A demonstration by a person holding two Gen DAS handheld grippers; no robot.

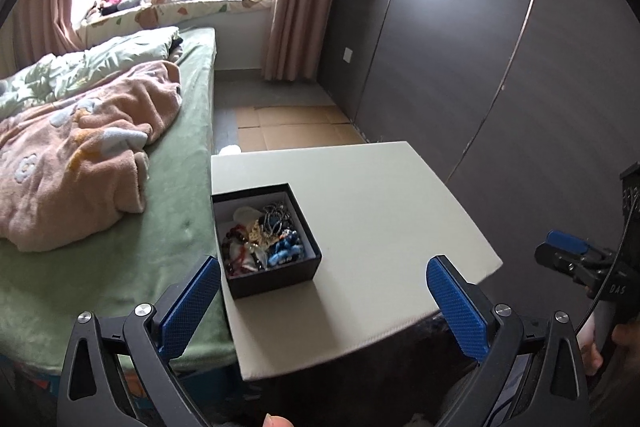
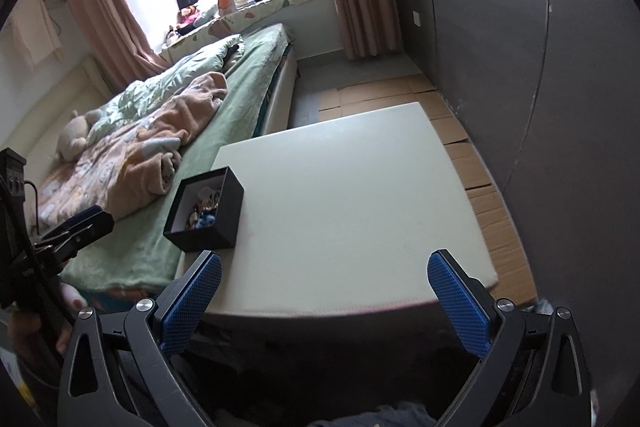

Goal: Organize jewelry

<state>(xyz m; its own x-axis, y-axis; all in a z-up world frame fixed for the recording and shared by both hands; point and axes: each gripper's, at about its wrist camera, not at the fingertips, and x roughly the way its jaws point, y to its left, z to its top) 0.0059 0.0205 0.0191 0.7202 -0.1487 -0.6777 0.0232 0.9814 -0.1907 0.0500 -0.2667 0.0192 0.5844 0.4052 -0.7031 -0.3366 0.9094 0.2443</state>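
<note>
A small black box with a white lining stands at the left edge of a white table. It is filled with mixed jewelry: blue beads, dark and red bead strands, a gold piece. My left gripper hangs open just in front of the box, with nothing between its blue pads. In the right wrist view the same box sits left of centre on the table. My right gripper is open over the table's near edge, empty, to the right of the box.
A bed with green sheet and a pink blanket touches the table's left side. Dark wardrobe panels rise on the right. Flattened cardboard covers the floor behind the table. The right gripper's body shows at the left wrist view's right edge.
</note>
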